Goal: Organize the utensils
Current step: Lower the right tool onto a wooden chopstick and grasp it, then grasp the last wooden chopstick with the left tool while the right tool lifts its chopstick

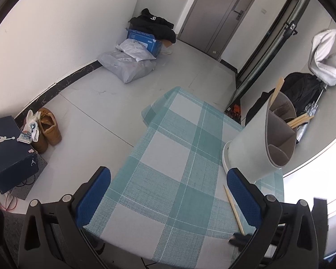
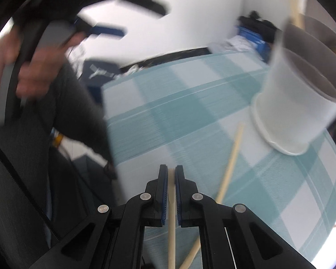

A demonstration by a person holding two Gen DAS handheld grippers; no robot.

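The left gripper [image 1: 168, 192] hangs above the near end of the table [image 1: 159, 157], its blue-padded fingers [image 1: 94, 192] spread wide with nothing between them, and a broad stretch of bare teal-and-white plaid cloth lies ahead of it. The table's left edge runs diagonally toward the far corner, with open grey floor beyond it as far as the shoebox [image 1: 9, 152] and the tan shoes [image 1: 48, 129] by the wall. At the table's right edge stands the white utensil holder [image 1: 253, 148], divided inside into compartments; a few wooden chopsticks [image 1: 300, 121] already lean in it, their tops over the rim. One loose chopstick [image 1: 234, 209] lies on the cloth just beside the left gripper's right finger, near the table's near-right corner. The right gripper [image 2: 171, 174] is clamped on a chopstick [image 2: 172, 228] that runs lengthwise between its pads (the view is blurred). A second chopstick [image 2: 230, 161] lies slantwise on the cloth beside it, its far tip close to the holder's base [image 2: 280, 143]. The person's left hand [image 2: 35, 71] is visible at the left, well apart.
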